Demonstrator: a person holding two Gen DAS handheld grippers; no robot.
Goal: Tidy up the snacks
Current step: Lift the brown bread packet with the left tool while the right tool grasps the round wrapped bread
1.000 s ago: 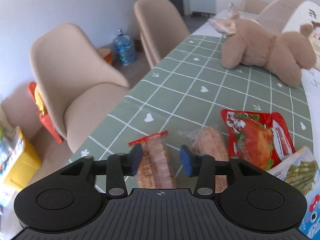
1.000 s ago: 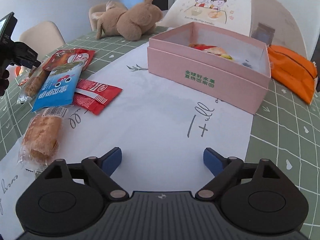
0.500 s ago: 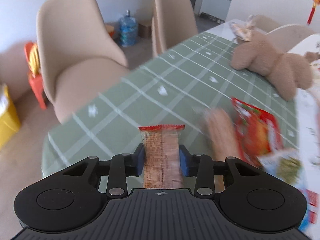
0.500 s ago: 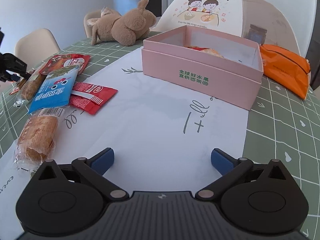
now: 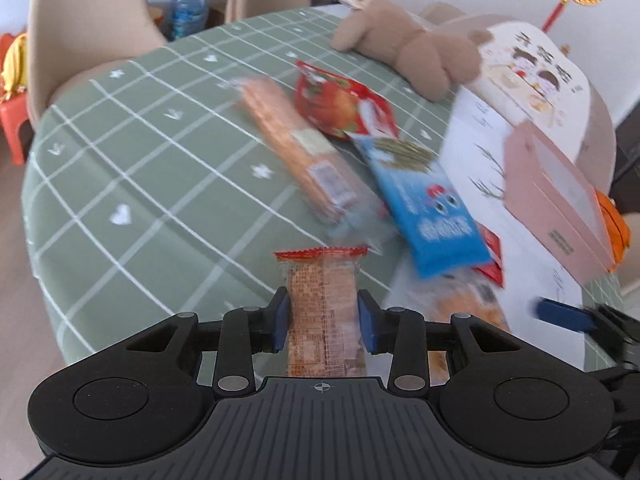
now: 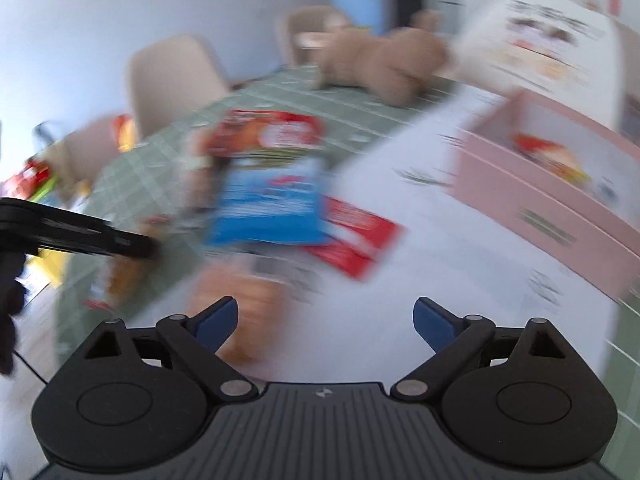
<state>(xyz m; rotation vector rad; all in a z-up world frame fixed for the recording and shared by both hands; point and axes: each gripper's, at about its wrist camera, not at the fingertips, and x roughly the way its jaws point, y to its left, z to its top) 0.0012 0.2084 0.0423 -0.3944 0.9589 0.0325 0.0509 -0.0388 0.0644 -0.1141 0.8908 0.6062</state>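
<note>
**What the blur and the edges withhold**

In the right wrist view nearly everything is smeared by motion: print on the blue foil snack packet (image 6: 268, 204) and the flat red sachet (image 6: 356, 240) is unreadable, and the contents of the pink cardboard box (image 6: 560, 200) are only red-yellow streaks. The orange-brown wrapped bun (image 6: 248, 304) is partly hidden behind the right gripper (image 6: 326, 318). In the left wrist view, the lower end of the clear-wrapped brown wafer bar (image 5: 322, 308) is hidden by the left gripper (image 5: 322, 318) body, and the long bread stick in clear wrap (image 5: 296, 144) is blurred.
</note>
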